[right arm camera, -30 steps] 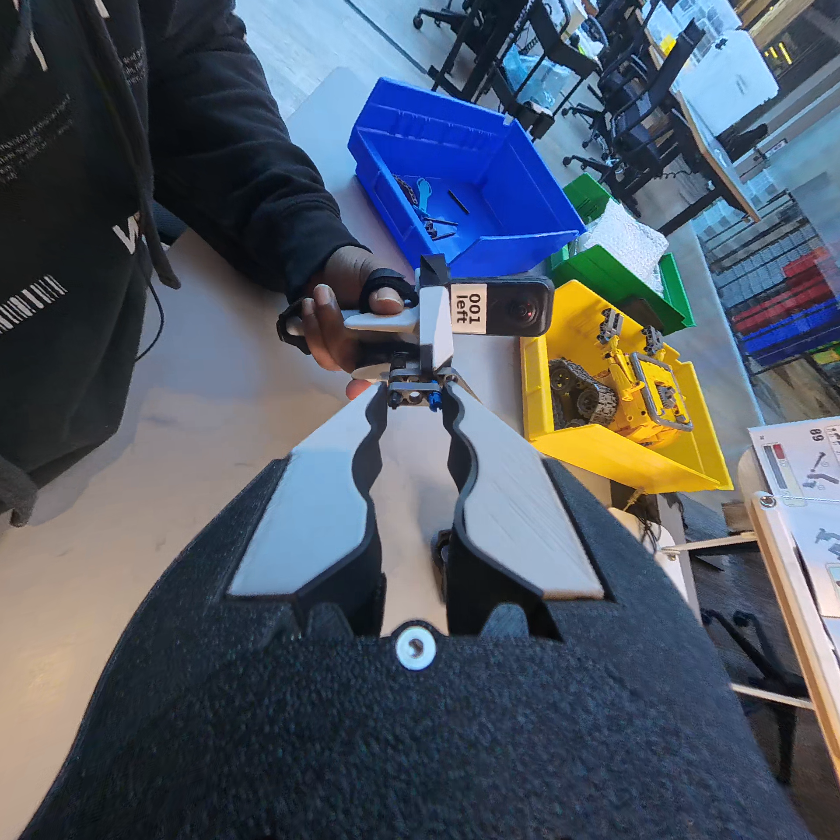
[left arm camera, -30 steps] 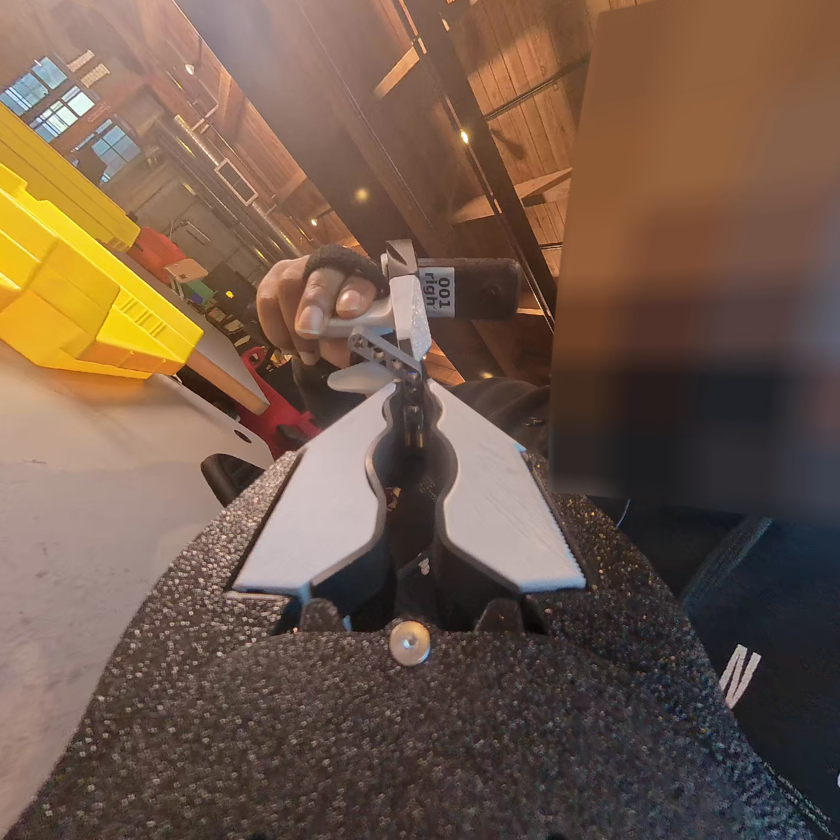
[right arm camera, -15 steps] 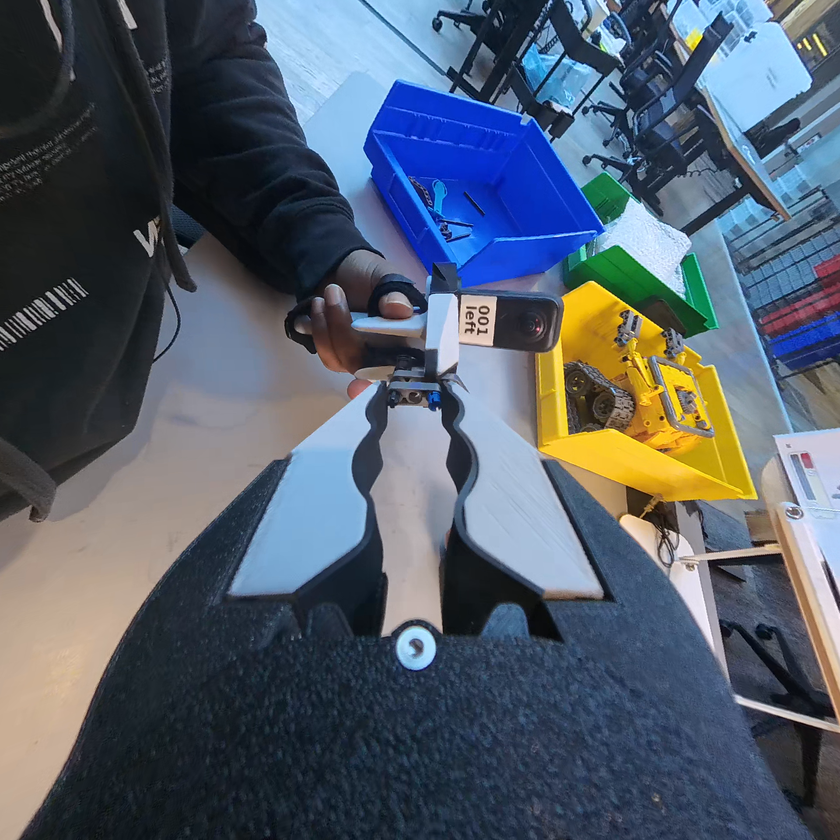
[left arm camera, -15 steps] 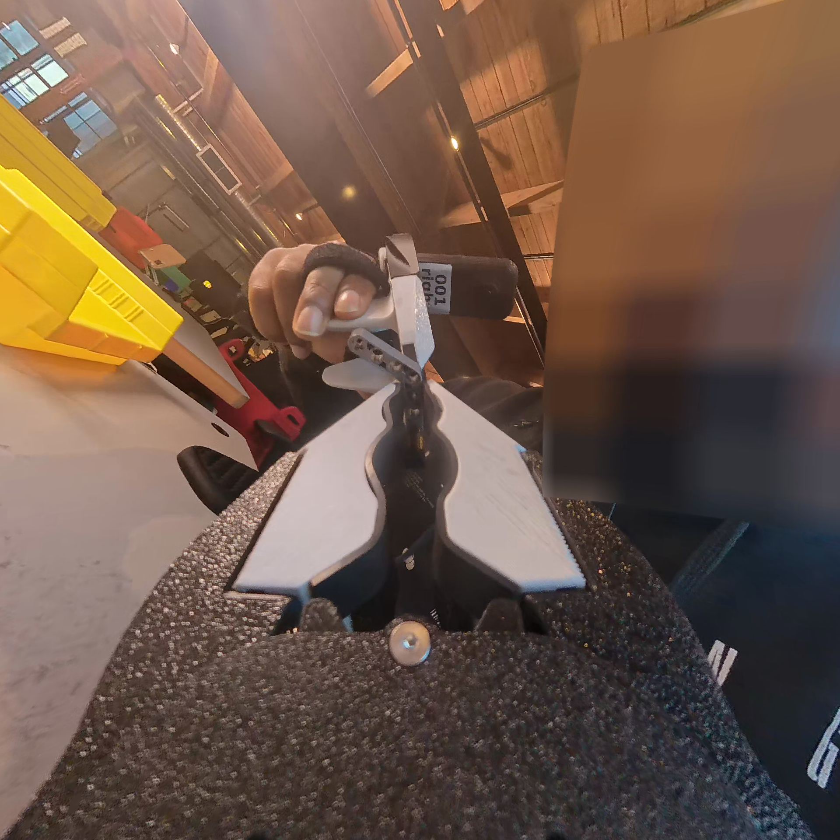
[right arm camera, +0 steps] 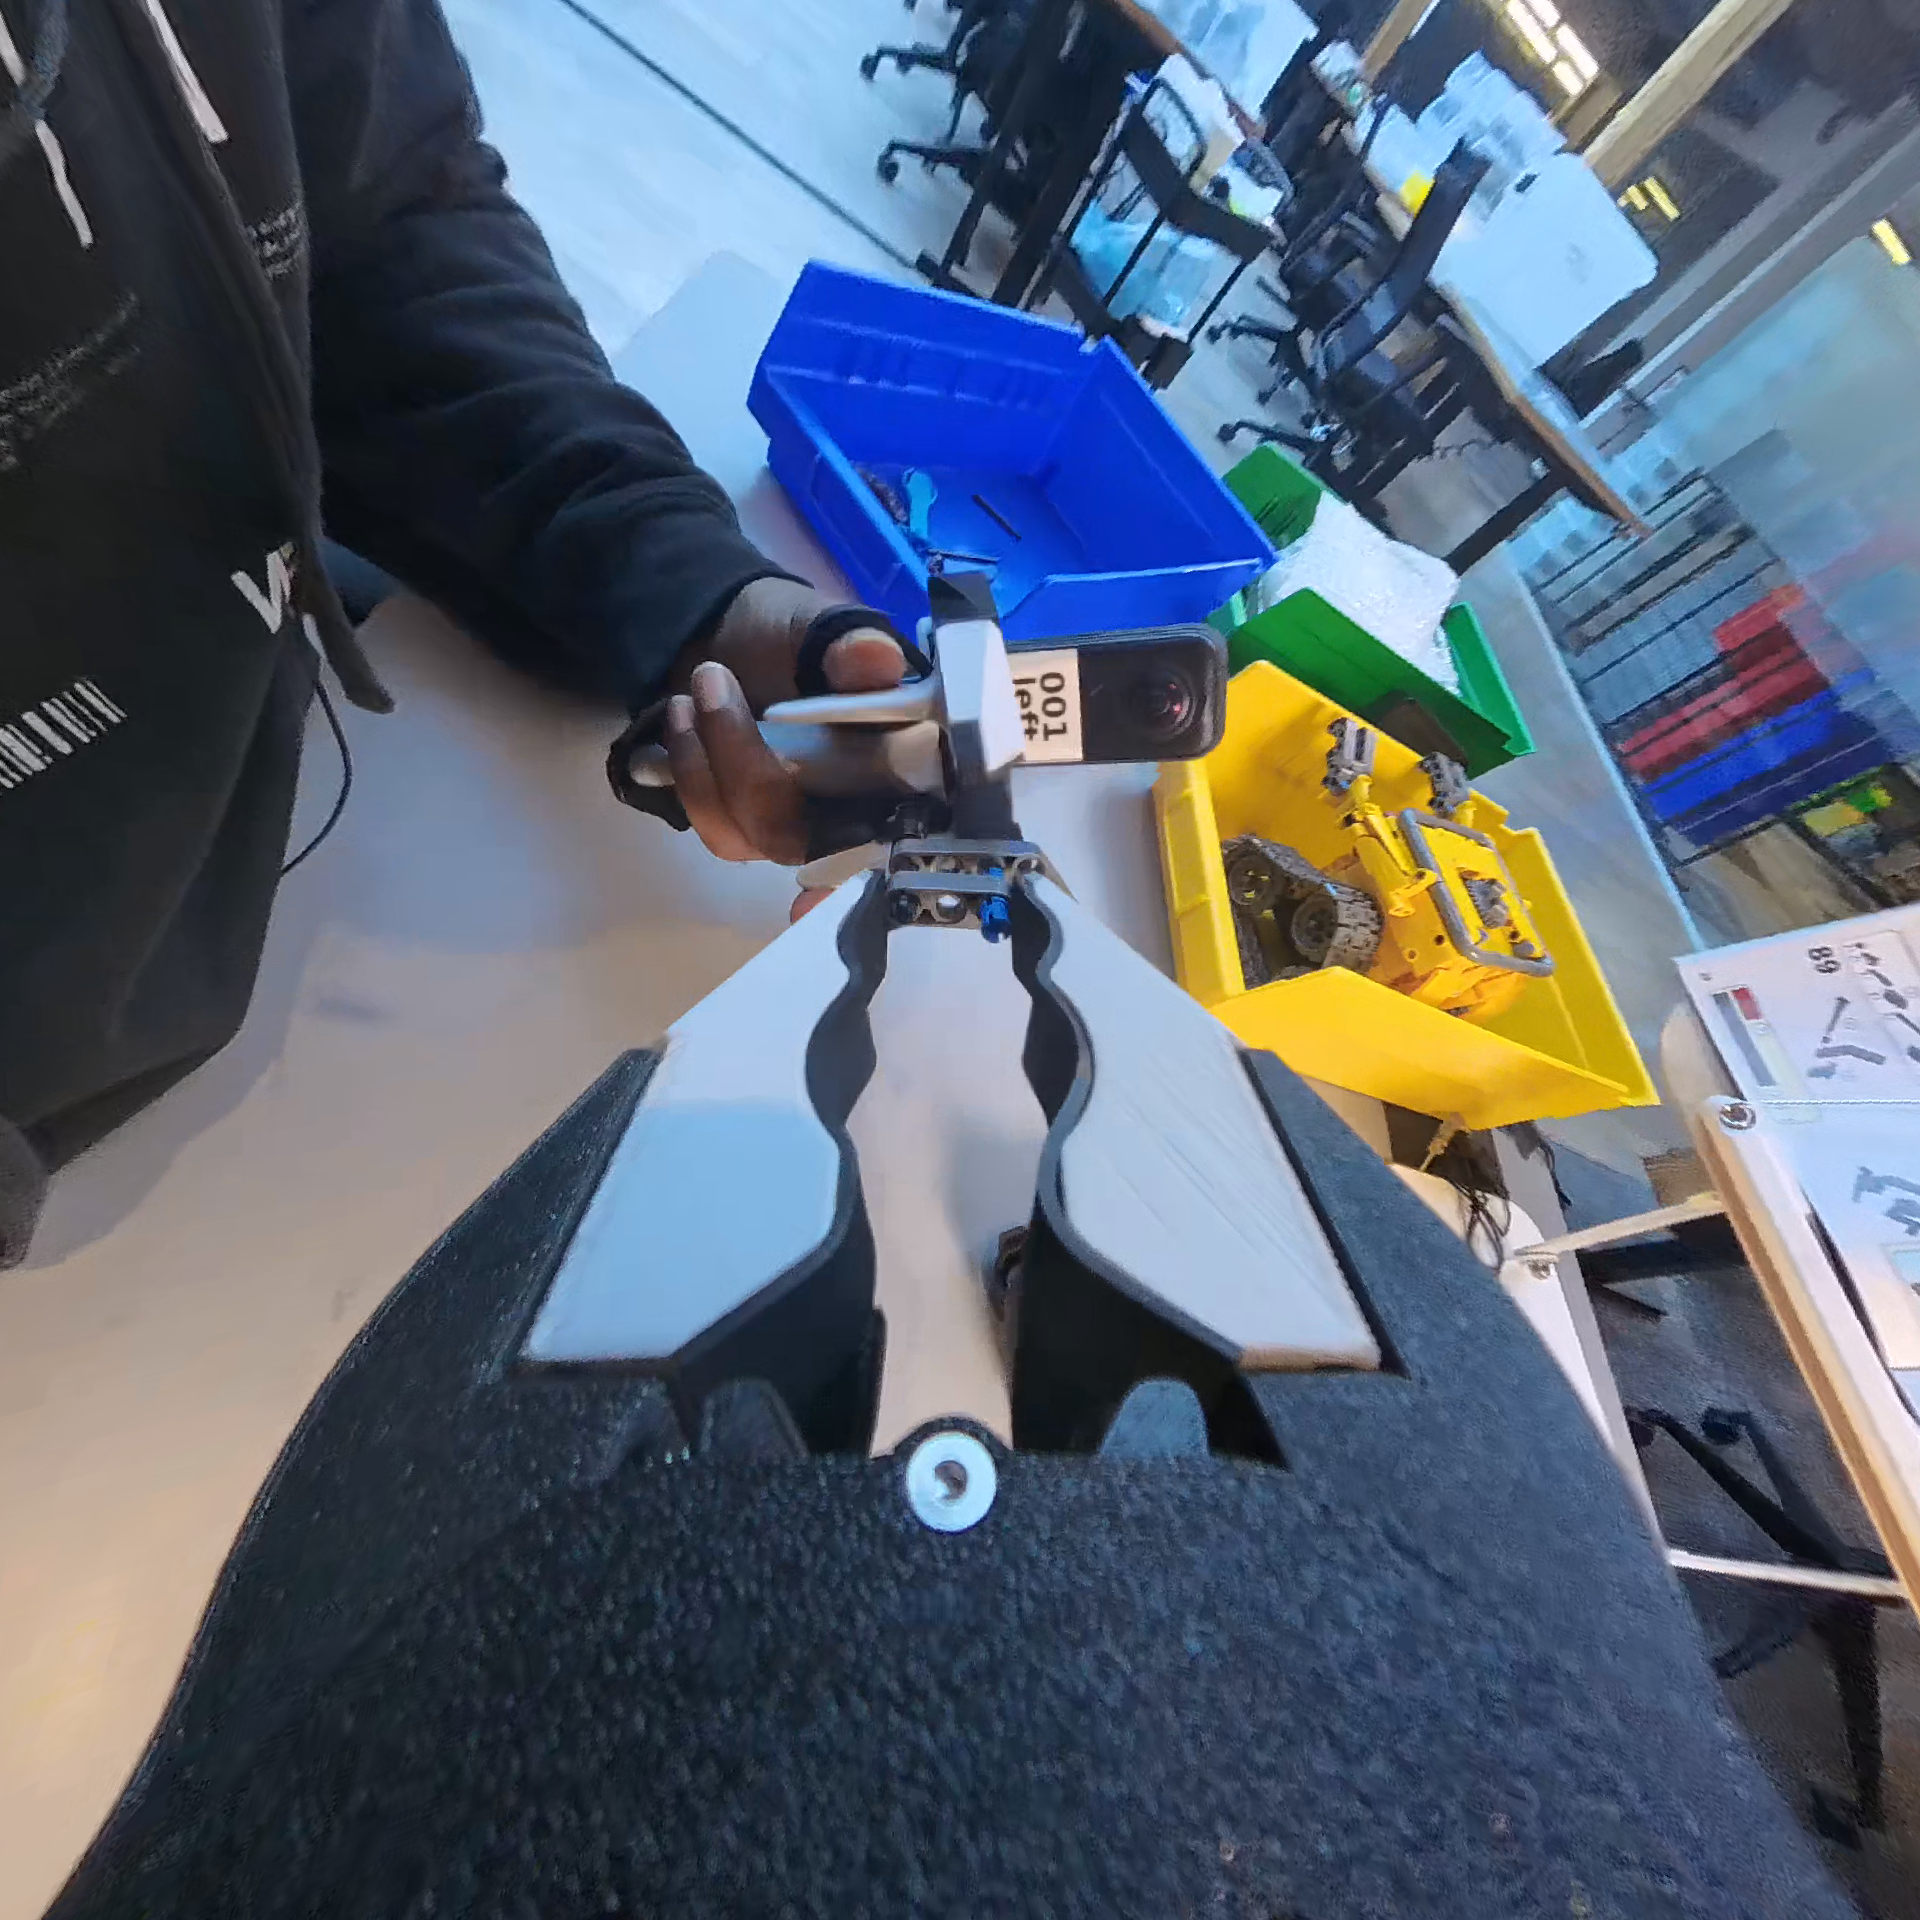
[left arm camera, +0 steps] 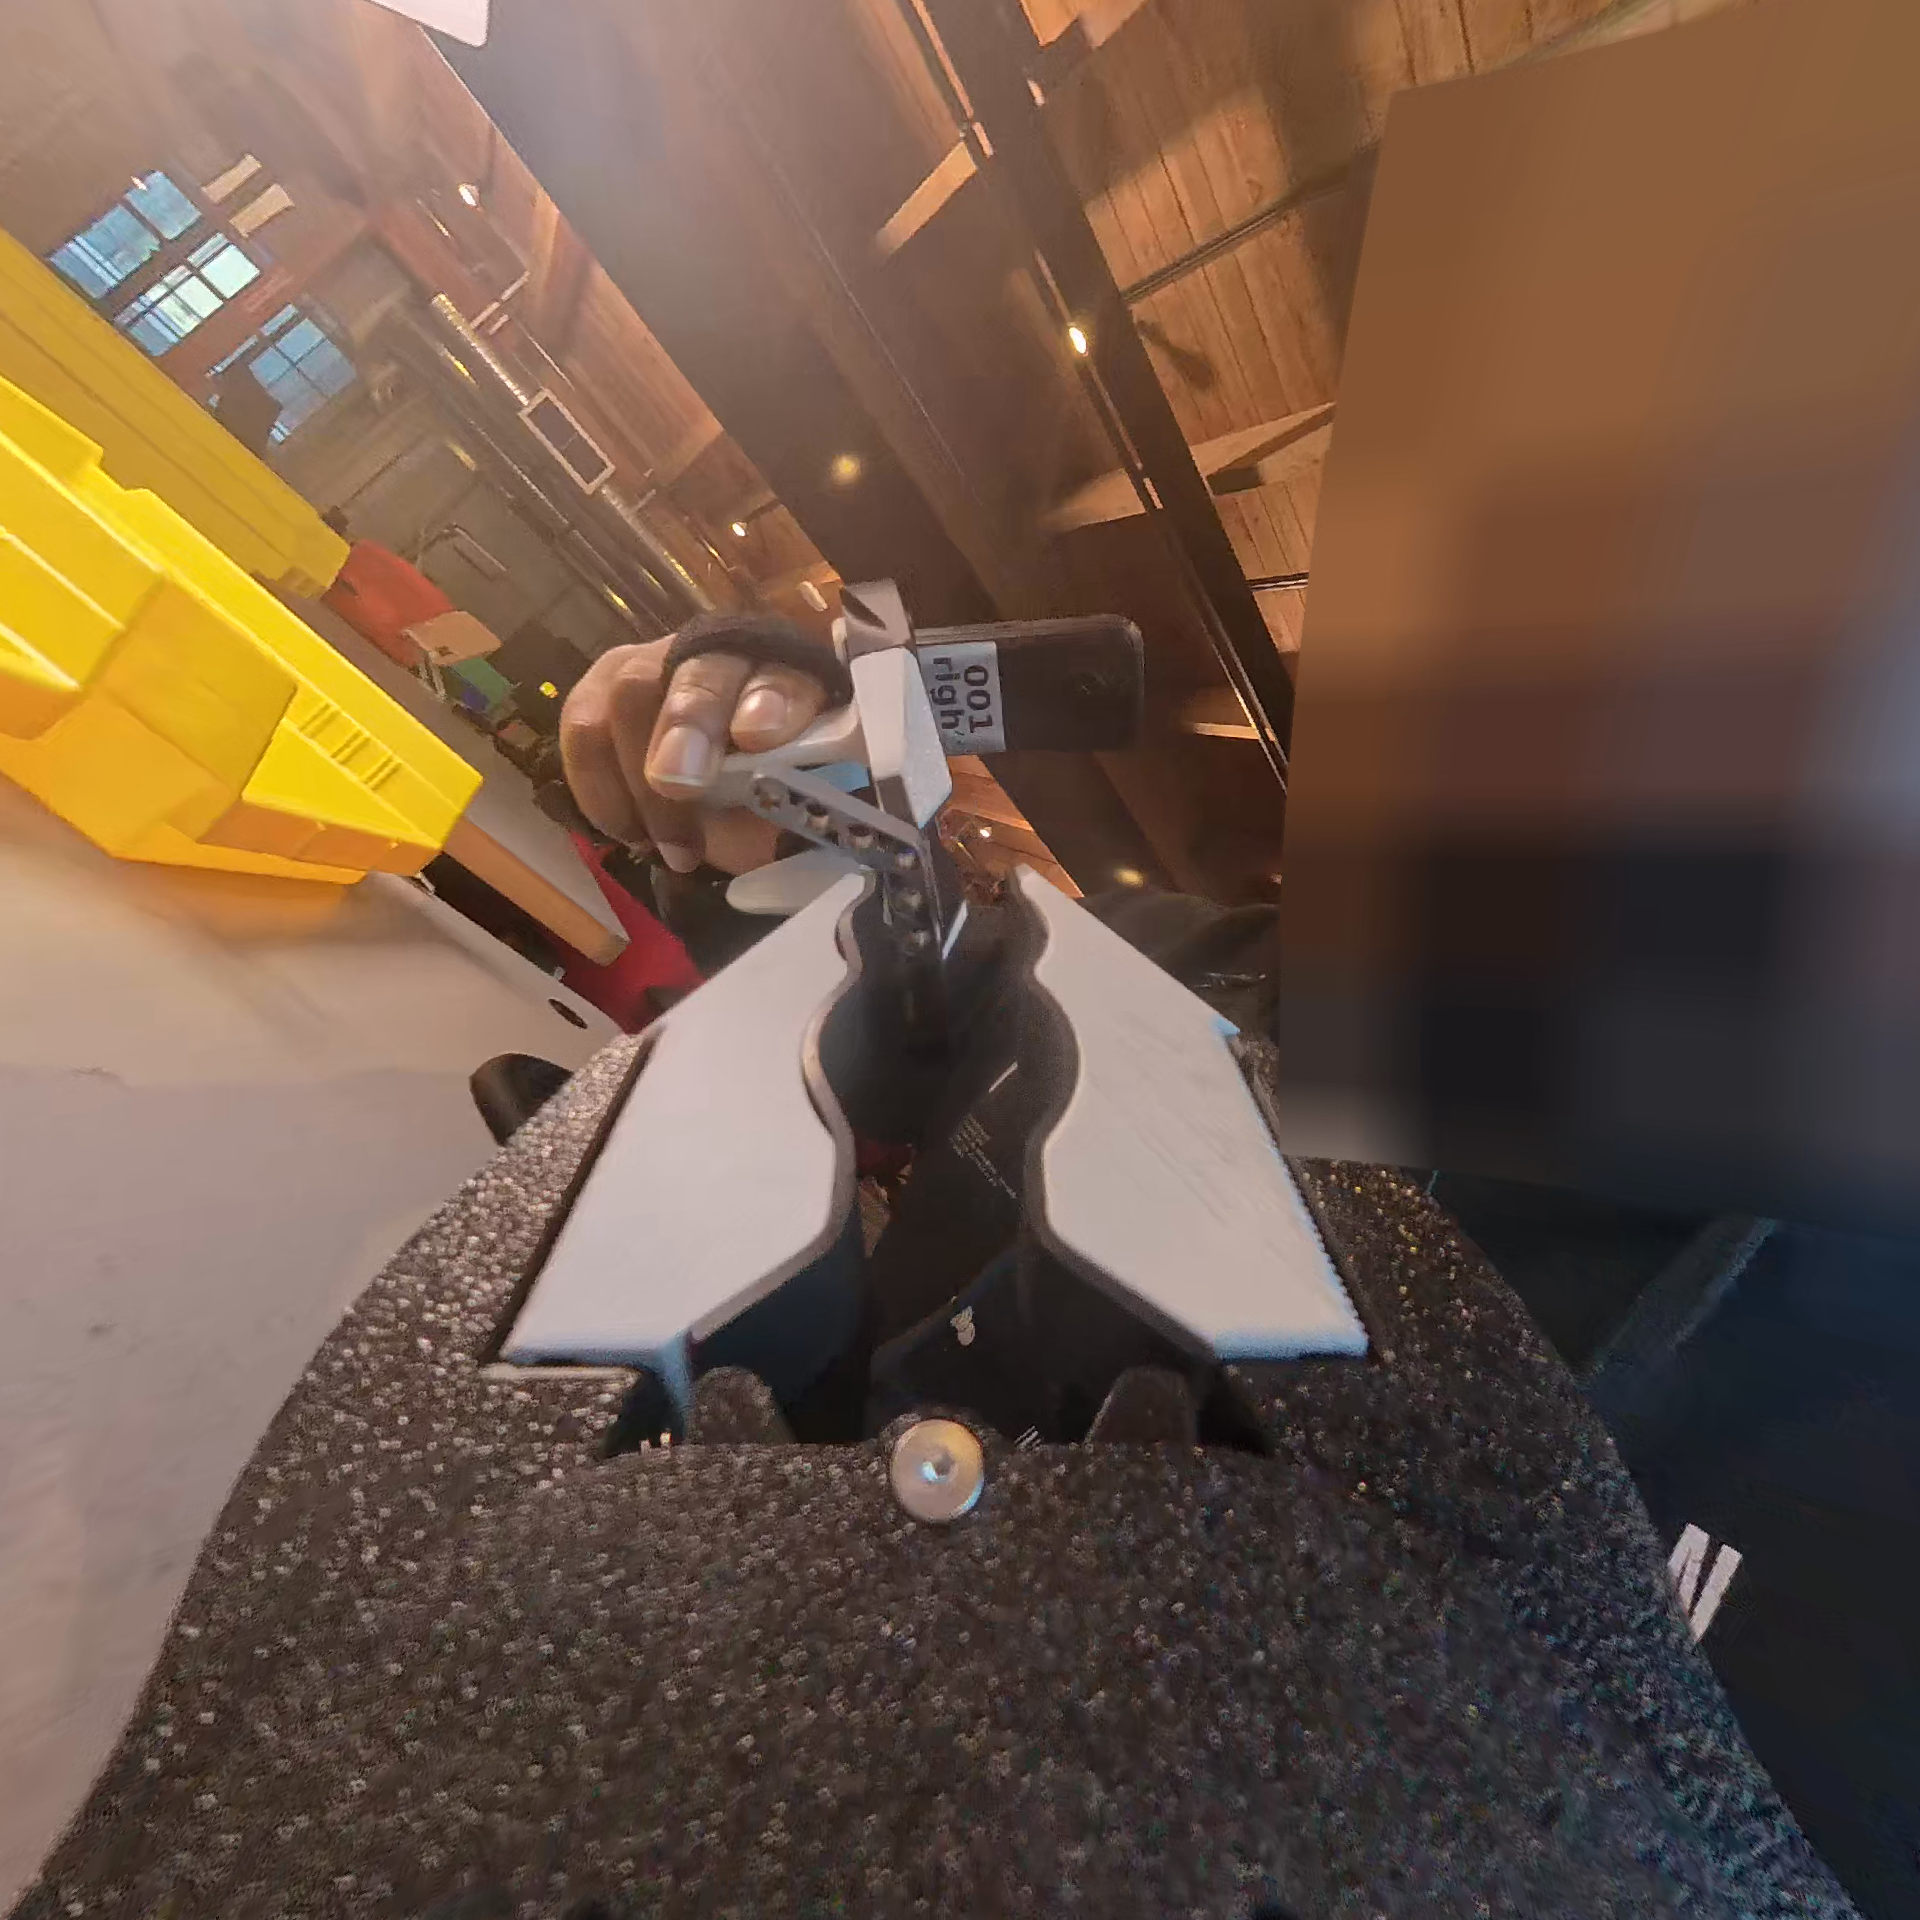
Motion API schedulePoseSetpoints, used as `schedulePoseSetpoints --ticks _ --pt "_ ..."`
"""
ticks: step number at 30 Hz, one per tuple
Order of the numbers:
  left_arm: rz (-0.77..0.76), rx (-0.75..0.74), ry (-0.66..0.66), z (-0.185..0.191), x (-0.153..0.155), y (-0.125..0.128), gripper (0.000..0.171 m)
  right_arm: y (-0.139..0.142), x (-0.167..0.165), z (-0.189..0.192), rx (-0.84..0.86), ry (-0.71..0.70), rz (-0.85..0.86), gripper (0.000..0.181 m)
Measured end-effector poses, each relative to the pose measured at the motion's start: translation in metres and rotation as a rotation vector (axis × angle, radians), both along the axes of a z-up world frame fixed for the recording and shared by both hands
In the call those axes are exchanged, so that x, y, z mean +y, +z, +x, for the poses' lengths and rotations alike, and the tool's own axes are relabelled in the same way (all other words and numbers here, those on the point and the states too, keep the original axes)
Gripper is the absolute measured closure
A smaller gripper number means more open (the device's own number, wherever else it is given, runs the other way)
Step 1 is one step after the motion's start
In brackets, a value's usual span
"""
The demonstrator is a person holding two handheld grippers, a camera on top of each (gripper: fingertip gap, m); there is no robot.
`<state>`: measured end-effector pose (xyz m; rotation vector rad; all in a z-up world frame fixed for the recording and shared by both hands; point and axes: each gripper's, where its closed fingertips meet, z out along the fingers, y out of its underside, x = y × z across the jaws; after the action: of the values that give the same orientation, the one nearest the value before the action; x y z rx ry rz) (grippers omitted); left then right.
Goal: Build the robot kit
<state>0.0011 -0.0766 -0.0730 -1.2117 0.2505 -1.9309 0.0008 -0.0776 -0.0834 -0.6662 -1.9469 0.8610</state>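
My right gripper (right arm camera: pixel 956 894) is shut on a small grey beam assembly (right arm camera: pixel 940 907) with a blue pin and holds it above the pale table (right arm camera: pixel 416 987). In the left wrist view the same piece shows as a bent grey beam with holes (left arm camera: pixel 831 816), and its lower end sits between my left gripper's (left arm camera: pixel 942 883) fingertips. The left jaws stand apart. The beam lies close to the left finger (left arm camera: pixel 727 1091) and clear of the right one. The two grippers face each other tip to tip, each held by a hand.
A blue bin (right arm camera: pixel 1143 582) with a few small parts stands beyond the grippers. To the right are a green bin (right arm camera: pixel 1340 644) and a yellow bin (right arm camera: pixel 1382 1049) holding a yellow tracked model (right arm camera: pixel 1371 894). Instruction pages (right arm camera: pixel 1818 997) stand at far right. Yellow bins (left arm camera: pixel 208 727) lie left. The tips of both grippers are at nearly the same place.
My left gripper's jaws have spread apart and let go of the beam. The right gripper still holds the piece. Both views have shifted slightly.
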Motion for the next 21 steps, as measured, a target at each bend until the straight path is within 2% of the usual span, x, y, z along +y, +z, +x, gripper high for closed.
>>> schedulePoseSetpoints --ticks 8,12,16,18,21 --pt "-0.015 0.017 0.004 0.0 0.001 -0.002 0.165 0.003 -0.002 0.0 0.016 -0.01 0.017 0.159" --pt "0.0 0.098 0.03 0.002 0.002 -0.007 0.162 -0.001 -0.002 0.0 0.022 -0.016 0.022 0.159" --pt "0.032 0.276 0.058 0.008 0.003 -0.02 0.156 -0.011 0.0 -0.001 0.054 -0.029 0.045 0.159" --pt "0.036 0.369 0.048 0.01 0.003 -0.03 0.148 -0.015 0.0 0.0 0.069 -0.034 0.042 0.159" --pt "0.044 0.399 0.06 0.004 0.004 -0.03 0.145 -0.015 0.004 0.002 0.102 -0.052 -0.002 0.159"
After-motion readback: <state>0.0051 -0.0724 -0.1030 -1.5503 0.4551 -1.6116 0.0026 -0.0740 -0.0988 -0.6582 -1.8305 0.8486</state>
